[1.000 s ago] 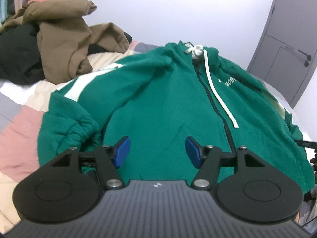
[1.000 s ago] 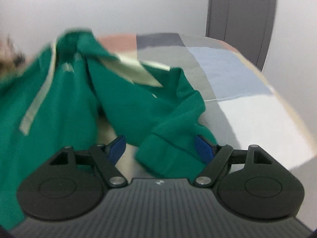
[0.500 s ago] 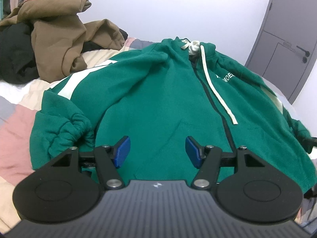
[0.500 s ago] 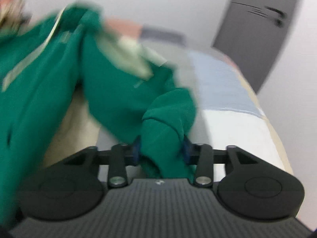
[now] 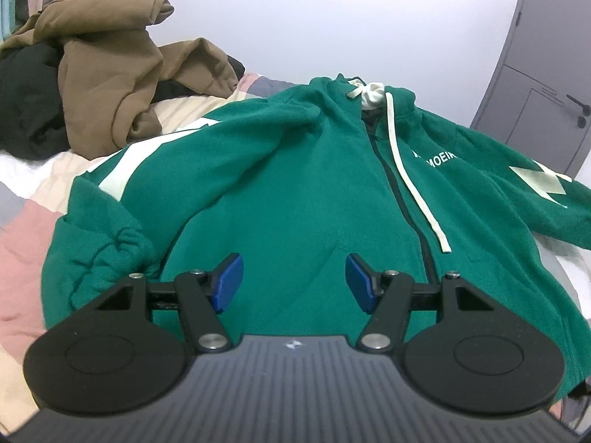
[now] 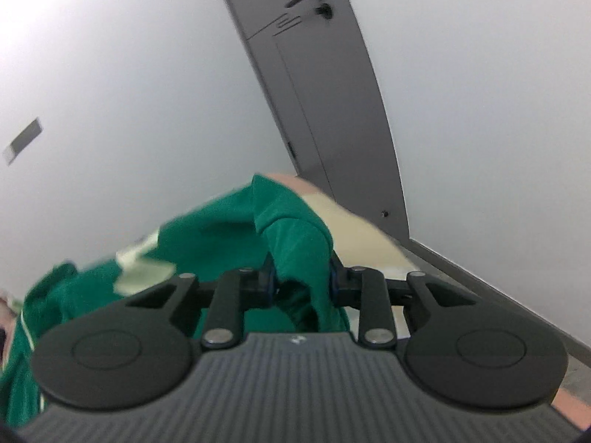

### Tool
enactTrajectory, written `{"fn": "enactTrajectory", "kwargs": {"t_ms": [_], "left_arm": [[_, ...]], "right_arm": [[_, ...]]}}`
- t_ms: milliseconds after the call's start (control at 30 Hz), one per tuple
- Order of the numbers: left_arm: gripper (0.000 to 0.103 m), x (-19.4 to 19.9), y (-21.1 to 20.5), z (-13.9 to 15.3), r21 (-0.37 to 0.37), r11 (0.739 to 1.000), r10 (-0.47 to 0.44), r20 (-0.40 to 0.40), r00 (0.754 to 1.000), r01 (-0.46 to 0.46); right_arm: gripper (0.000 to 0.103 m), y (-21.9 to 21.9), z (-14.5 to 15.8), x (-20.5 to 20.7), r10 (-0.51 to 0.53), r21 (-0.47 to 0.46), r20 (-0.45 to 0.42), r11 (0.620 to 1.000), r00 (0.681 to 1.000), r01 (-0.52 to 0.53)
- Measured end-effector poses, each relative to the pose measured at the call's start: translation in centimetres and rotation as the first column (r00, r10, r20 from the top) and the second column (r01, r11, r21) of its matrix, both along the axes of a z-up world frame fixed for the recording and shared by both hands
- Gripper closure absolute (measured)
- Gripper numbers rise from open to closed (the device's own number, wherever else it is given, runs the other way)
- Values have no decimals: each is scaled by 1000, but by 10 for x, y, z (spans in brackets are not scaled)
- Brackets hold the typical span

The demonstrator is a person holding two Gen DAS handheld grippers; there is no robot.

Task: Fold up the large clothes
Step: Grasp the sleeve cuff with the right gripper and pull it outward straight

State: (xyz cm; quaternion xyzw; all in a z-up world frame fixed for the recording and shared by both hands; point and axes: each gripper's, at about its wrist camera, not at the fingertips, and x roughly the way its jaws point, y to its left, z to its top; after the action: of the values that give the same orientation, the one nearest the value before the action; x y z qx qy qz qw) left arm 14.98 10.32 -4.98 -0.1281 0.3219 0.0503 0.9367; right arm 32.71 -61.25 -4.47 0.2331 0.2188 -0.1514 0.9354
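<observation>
A green zip hoodie (image 5: 295, 192) with pale stripes and a white drawstring lies front up on the bed. My left gripper (image 5: 291, 282) is open and empty, held just above the hoodie's lower hem. My right gripper (image 6: 301, 280) is shut on the cuff end of the hoodie's sleeve (image 6: 295, 236) and holds it raised, tilted toward the wall and door. The rest of the hoodie (image 6: 92, 295) hangs away to the lower left in the right wrist view.
A heap of brown and black clothes (image 5: 110, 74) sits at the back left of the bed. The patchwork bedcover (image 5: 26, 243) shows at the left. A grey door (image 5: 546, 85) stands at the right and also shows in the right wrist view (image 6: 314, 92).
My right gripper closed on the sleeve cuff and lifted it up off the bed. The hoodie's right sleeve now stretches out. My left gripper stayed open and hardly moved.
</observation>
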Motion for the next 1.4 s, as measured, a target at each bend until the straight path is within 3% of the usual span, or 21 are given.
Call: {"fn": "enactTrajectory", "kwargs": {"t_ms": [133, 367, 500, 767, 900, 1067, 1233, 1400], "left_arm": [[36, 22, -11, -2, 14, 1000, -9, -22, 1000, 9], [36, 52, -26, -4, -15, 998, -57, -32, 998, 57], [36, 61, -27, 1, -43, 997, -61, -30, 998, 59], [36, 30, -22, 13, -66, 994, -87, 39, 995, 89], [36, 3, -3, 13, -140, 987, -75, 64, 995, 83], [36, -25, 25, 14, -207, 976, -38, 118, 992, 62], [36, -39, 53, 14, -284, 957, -5, 153, 988, 49], [36, -54, 79, 8, -321, 947, 19, 165, 986, 36]], "right_arm": [[75, -13, 8, 36, -21, -43, -18, 999, 1000, 20], [75, -13, 25, 71, -43, -2, -143, 999, 989, 43], [75, 4, 72, 69, 5, 13, -170, 1000, 985, -3], [74, 98, 192, 21, 221, 4, -67, 975, 973, -221], [74, 176, 234, -18, 357, -30, -14, 934, 934, -357], [73, 281, 250, -64, 508, -79, 3, 859, 861, -506], [72, 374, 217, -97, 625, -108, -77, 769, 777, -630], [67, 466, 160, -112, 703, -93, -168, 687, 691, -721]]}}
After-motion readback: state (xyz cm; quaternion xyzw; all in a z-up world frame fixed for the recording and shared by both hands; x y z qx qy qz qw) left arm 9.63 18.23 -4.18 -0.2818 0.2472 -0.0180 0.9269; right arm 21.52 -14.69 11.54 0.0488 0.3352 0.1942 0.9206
